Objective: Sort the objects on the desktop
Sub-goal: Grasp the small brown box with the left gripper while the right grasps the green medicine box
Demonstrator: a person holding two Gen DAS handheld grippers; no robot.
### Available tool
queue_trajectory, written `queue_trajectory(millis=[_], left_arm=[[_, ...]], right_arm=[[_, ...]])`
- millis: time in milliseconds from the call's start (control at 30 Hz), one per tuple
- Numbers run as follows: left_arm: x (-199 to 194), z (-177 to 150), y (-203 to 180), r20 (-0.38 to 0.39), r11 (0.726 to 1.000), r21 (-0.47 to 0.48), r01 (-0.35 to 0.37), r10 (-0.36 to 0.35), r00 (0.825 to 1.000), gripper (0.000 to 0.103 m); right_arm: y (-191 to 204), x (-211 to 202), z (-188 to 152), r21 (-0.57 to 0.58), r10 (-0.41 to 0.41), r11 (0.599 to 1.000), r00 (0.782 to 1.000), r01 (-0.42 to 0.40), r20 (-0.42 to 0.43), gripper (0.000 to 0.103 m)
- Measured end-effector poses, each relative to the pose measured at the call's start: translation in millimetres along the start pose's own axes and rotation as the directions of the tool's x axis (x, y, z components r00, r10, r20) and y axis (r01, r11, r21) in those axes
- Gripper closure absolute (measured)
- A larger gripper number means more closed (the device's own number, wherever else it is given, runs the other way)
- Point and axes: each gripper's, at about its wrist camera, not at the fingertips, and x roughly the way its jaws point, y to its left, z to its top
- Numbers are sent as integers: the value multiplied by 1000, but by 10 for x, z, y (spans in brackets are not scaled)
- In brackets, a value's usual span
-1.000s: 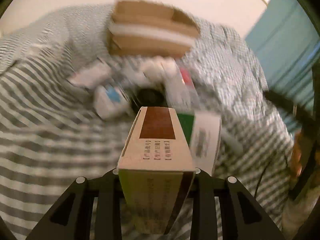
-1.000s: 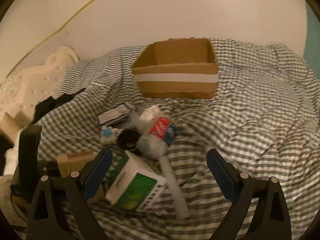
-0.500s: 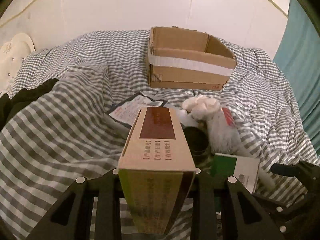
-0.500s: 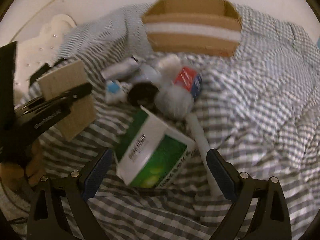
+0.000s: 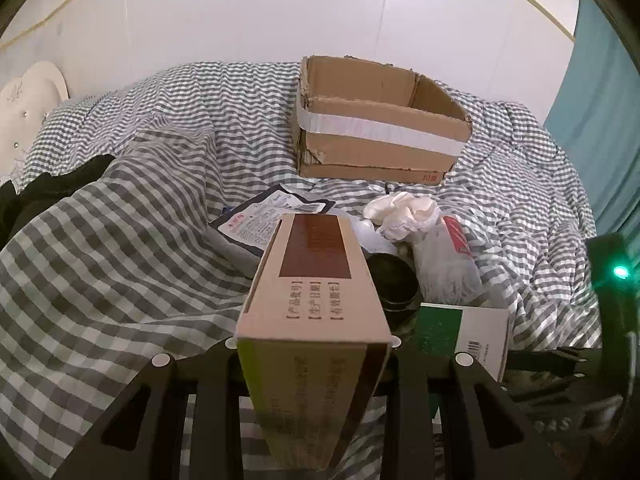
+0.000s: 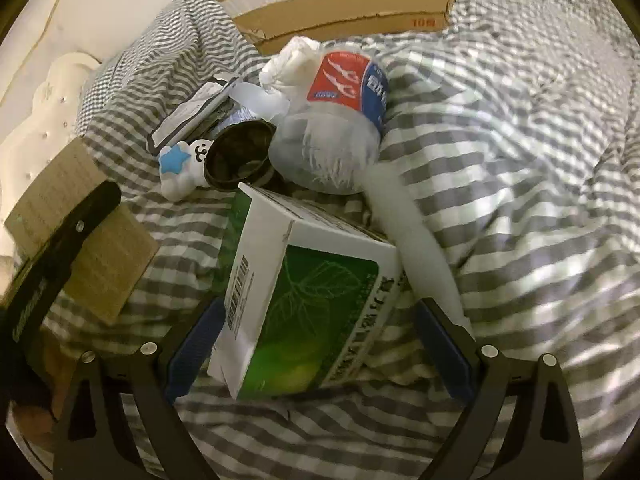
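My left gripper (image 5: 312, 346) is shut on a tan carton (image 5: 314, 300) with a brown panel, held above the checked bedspread. In the right wrist view that carton (image 6: 104, 264) hangs at the left in the left gripper (image 6: 68, 236). My right gripper (image 6: 320, 344) is open and points steeply down. Its blue pads (image 6: 192, 344) stand either side of a green and white box (image 6: 312, 304) lying on the bed, without pressing it. An open cardboard box (image 5: 380, 128) sits further back on the bed.
Behind the green box lie a crushed plastic bottle (image 6: 332, 120), white tissue (image 6: 292, 60), a black jar (image 6: 236, 156), a white toy with a blue star (image 6: 180, 168), a white tube (image 6: 412, 240) and a printed sachet (image 5: 268, 216). A teal curtain (image 5: 600, 100) hangs at right.
My right gripper has come down and rolled, and its open jaws now straddle the green box. The left gripper has tilted a little with the tan carton still in it.
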Motion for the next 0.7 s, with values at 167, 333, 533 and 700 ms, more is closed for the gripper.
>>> queue_trajectory(millis=[167, 333, 533, 700], left_arm=[[9, 1, 8, -2, 1000, -4, 4, -4, 1000, 73], [20, -5, 8, -6, 1000, -3, 1, -1, 1000, 73], [8, -13, 64, 1, 1000, -24, 1, -1, 1000, 73], [-35, 11, 119, 12, 999, -47, -5, 5, 1000, 73]], right_arm=[[-42, 223, 75, 56, 46, 997, 998, -44, -45, 0], [81, 200, 32, 4, 26, 1000, 1000, -26, -16, 3], [261, -58, -45, -81, 47, 996, 997, -42, 66, 9], [482, -379, -104, -197, 18, 980, 983, 19, 183, 10]])
